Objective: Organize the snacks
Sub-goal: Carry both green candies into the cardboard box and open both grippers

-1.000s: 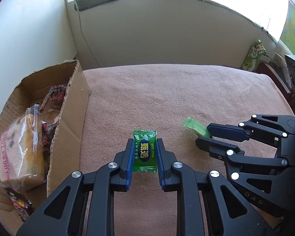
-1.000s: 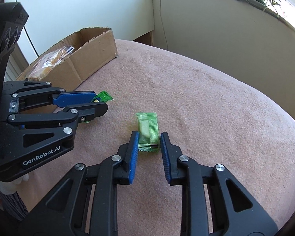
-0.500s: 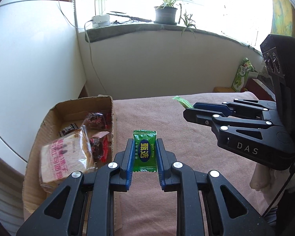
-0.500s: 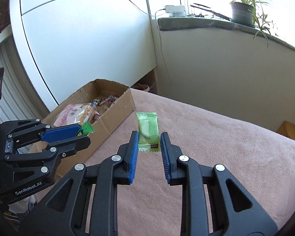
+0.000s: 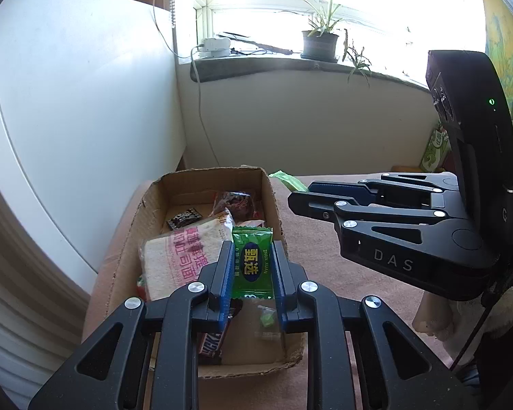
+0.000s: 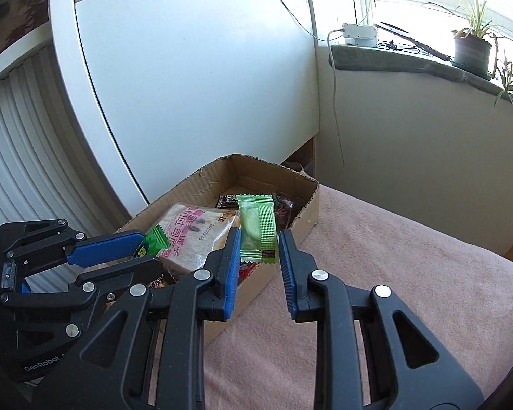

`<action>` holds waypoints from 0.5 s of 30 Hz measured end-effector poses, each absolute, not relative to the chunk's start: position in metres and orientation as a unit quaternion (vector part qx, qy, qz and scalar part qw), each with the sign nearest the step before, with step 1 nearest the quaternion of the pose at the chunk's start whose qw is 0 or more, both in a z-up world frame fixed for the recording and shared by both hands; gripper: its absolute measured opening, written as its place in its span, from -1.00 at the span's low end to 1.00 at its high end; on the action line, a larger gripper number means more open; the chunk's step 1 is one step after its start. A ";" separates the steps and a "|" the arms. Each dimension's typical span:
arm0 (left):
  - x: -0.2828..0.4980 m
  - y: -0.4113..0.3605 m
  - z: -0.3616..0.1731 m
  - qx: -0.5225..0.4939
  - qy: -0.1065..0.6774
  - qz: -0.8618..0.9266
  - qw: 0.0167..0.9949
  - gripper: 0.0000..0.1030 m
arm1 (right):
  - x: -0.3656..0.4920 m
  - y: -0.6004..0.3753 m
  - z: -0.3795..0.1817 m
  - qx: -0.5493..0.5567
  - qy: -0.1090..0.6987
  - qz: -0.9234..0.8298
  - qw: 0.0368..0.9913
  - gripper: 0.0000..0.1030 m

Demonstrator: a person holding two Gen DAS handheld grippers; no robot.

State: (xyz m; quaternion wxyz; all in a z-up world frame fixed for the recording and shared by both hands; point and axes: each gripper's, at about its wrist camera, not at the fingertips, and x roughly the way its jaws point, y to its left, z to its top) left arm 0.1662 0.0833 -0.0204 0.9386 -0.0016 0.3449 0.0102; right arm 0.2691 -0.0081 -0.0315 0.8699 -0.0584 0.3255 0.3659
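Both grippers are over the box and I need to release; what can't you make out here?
- Cardboard box floor: left wrist view, hidden under the bread bag and the left gripper.
- Light green packet label: right wrist view, only the plain back shows.
- Chocolate bar: left wrist view, mostly behind the fingers.

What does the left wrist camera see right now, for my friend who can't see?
The left tongs grip a small dark green candy packet above an open brown cardboard box holding wrapped snacks. The right tongs hold a light green packet beside it.
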 end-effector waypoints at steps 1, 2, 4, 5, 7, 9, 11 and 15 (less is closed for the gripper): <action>0.166 0.087 -0.022 -0.004 0.345 0.012 0.938 -0.63 | 0.269 -0.002 -0.033 -0.060 0.326 0.369 0.868 -0.55; 0.166 0.090 -0.023 -0.007 0.347 0.013 0.938 -0.63 | 0.269 0.003 -0.034 -0.061 0.327 0.372 0.867 -0.55; 0.166 0.096 -0.025 -0.011 0.347 0.016 0.938 -0.63 | 0.269 0.013 -0.037 -0.064 0.329 0.377 0.863 -0.55; 0.166 0.099 -0.026 -0.014 0.346 0.018 0.938 -0.63 | 0.269 0.017 -0.039 -0.066 0.330 0.377 0.863 -0.55; 0.165 0.103 -0.027 -0.021 0.342 0.022 0.939 -0.63 | 0.270 0.023 -0.041 -0.064 0.333 0.379 0.861 -0.55; 0.165 0.107 -0.028 -0.026 0.338 0.028 0.940 -0.63 | 0.271 0.025 -0.042 -0.060 0.334 0.380 0.861 -0.55; 0.165 0.112 -0.028 -0.034 0.335 0.033 0.941 -0.63 | 0.271 0.027 -0.042 -0.059 0.333 0.378 0.862 -0.55; 0.166 0.119 -0.031 -0.040 0.335 0.039 0.941 -0.62 | 0.273 0.031 -0.046 -0.059 0.337 0.382 0.859 -0.55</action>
